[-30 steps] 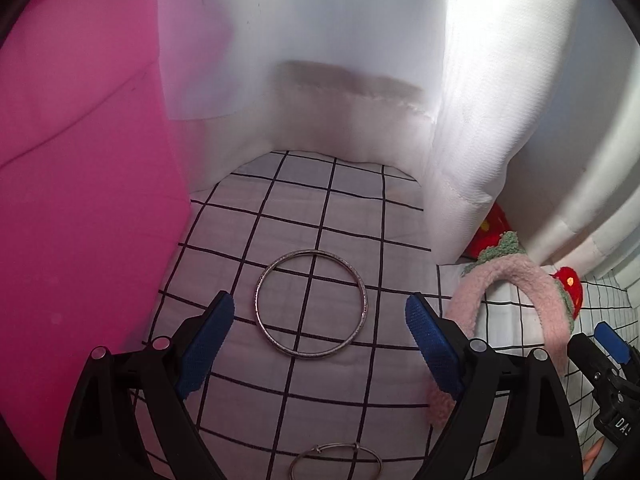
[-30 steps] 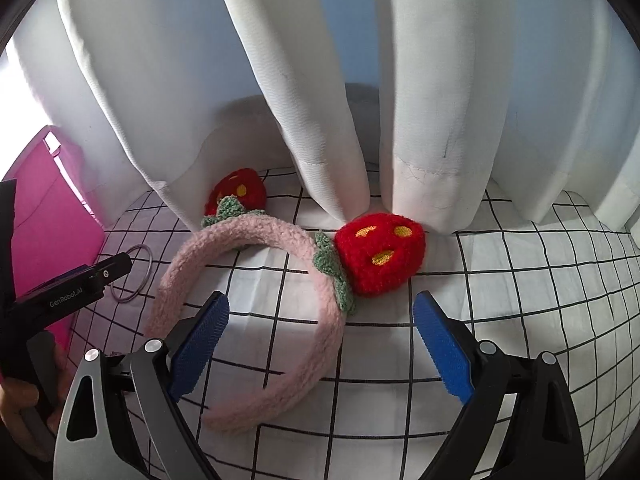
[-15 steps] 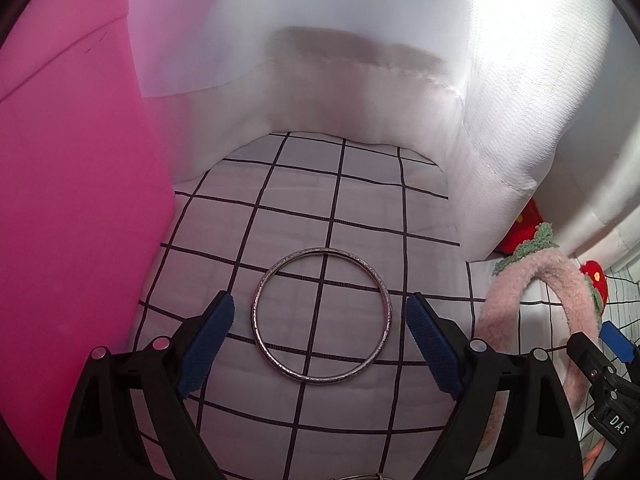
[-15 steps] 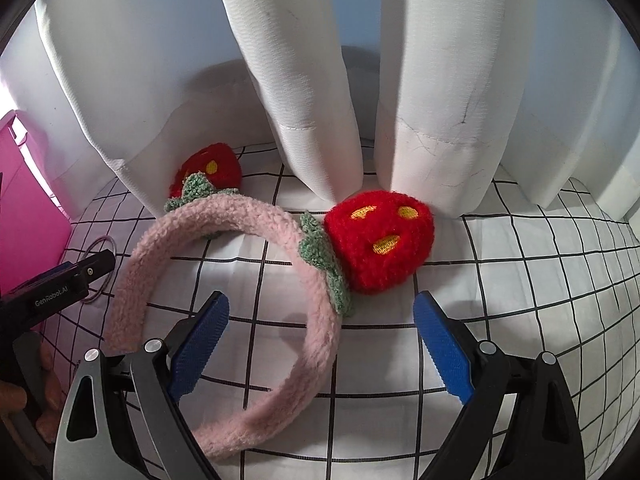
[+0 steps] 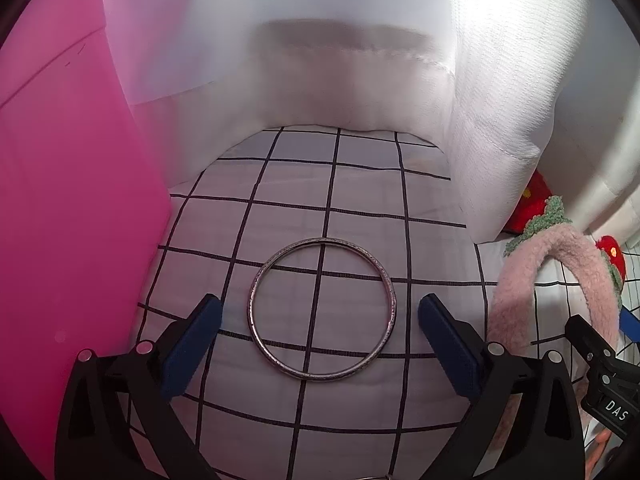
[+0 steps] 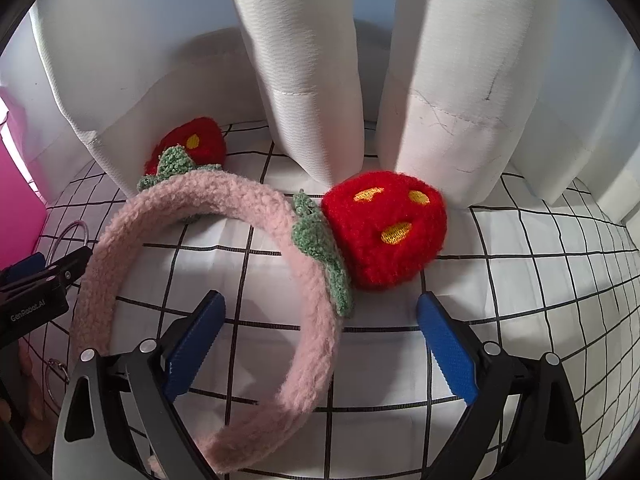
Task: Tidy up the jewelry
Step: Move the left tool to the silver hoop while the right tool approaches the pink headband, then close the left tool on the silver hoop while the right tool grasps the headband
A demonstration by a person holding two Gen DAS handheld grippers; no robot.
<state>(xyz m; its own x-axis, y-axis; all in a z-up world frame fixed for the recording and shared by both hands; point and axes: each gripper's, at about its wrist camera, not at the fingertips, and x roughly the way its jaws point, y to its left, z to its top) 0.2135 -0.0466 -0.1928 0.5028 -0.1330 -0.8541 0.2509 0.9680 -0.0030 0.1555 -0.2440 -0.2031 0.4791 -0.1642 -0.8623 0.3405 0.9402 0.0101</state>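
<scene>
— While we work across from the left, what do we meet first?

— The tall pink panel (image 5: 76, 200) at the edge, then our left gripper (image 5: 320, 320) with its jaws spread wide and nothing between them. The thin silver metal bangle (image 5: 322, 309) lies flat on the white black-gridded cloth (image 5: 360, 184) of the tabletop, almost centred between the blue pads (image 5: 192, 344) but touching neither.

— How do we expect it to handle?

— We judge it light, rigid and smooth, so likely to slip. Lying flat, it offers little edge. We would close across its width, pads on opposite outer sides, or pinch one stretch of the wire and tip it up.

— And further right?

— The white curtain (image 6: 312, 80) hangs behind, its folds meeting the cloth. Then the fluffy pink headband (image 6: 224, 204), with a red plush strawberry (image 6: 384, 232) on a green leaf; a second strawberry (image 6: 192, 144) sits partly behind the band, near the curtain. Our right gripper (image 6: 320, 320) is also spread and empty, the band's right-hand side running between its pads.

— How will that one behave?

— We think it soft on the surface, springy beneath and light. The pile should grip well. We would take the band itself, below the leaf, rather than the strawberry, which could squash or pull.

— Anything else?

— A smaller wire ring (image 6: 74, 236) shows beside the left gripper in the right view.
</scene>
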